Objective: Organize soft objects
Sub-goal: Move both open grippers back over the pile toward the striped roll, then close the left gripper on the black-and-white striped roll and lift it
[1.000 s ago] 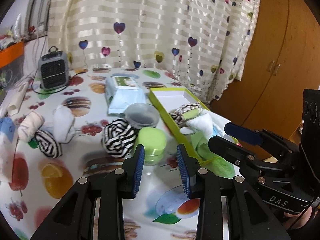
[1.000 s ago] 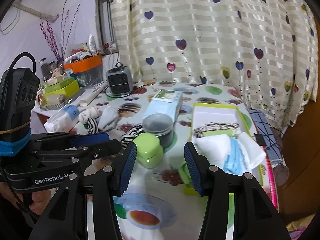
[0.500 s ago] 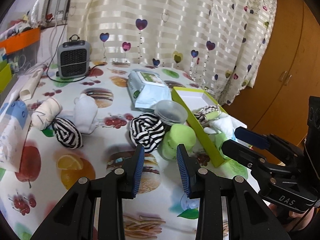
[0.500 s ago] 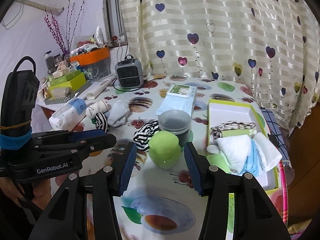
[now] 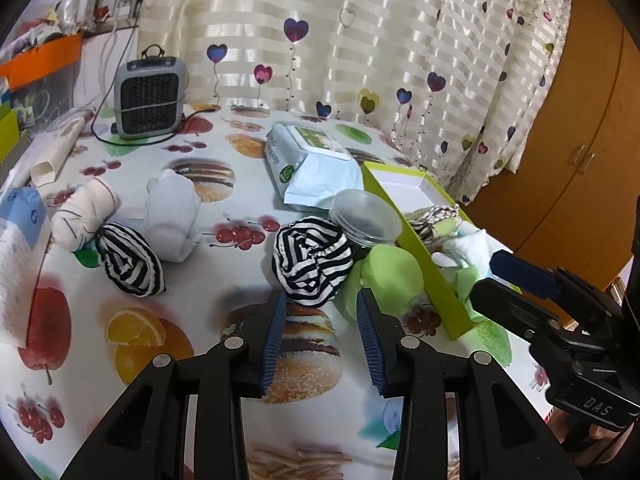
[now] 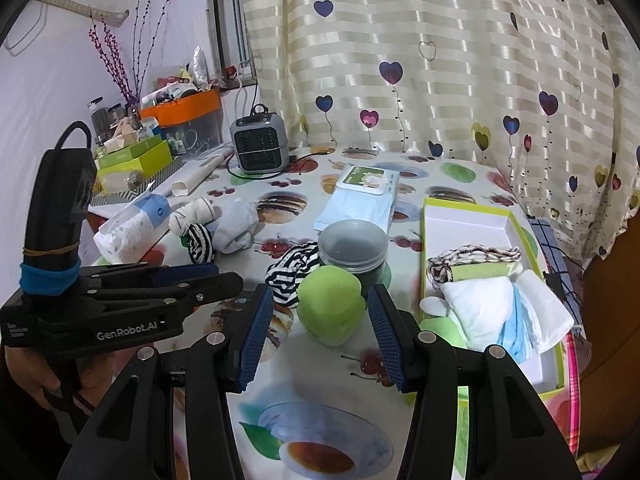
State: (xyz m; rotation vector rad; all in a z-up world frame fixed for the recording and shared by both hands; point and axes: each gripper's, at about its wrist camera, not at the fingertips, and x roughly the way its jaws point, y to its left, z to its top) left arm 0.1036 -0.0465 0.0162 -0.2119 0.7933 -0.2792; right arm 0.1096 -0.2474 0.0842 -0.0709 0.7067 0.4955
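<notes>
A black-and-white striped cloth bundle (image 5: 310,264) lies mid-table, just beyond the tips of my left gripper (image 5: 320,300). The left jaws are opening and nothing is between them. Beside the bundle sits a soft green lump (image 6: 330,304), framed by my right gripper (image 6: 320,294), which is open; its pads do not touch the lump. A green-rimmed white box (image 6: 464,204) on the right holds folded cloths (image 6: 480,308). Further left lie a second striped bundle (image 5: 128,260), a white sock (image 5: 172,216) and a rolled cream sock (image 5: 86,212).
A lidded clear jar (image 5: 366,220) stands behind the green lump, with a pack of wipes (image 5: 316,164) behind it. A small grey heater (image 5: 148,98) with its cord is at the back. A blue-and-white packet (image 5: 20,240) lies at the left edge. A curtain hangs behind.
The left gripper has shifted left and lower, from the green lump toward the striped bundle, and its jaws stand wider. The right gripper has edged slightly nearer the green lump.
</notes>
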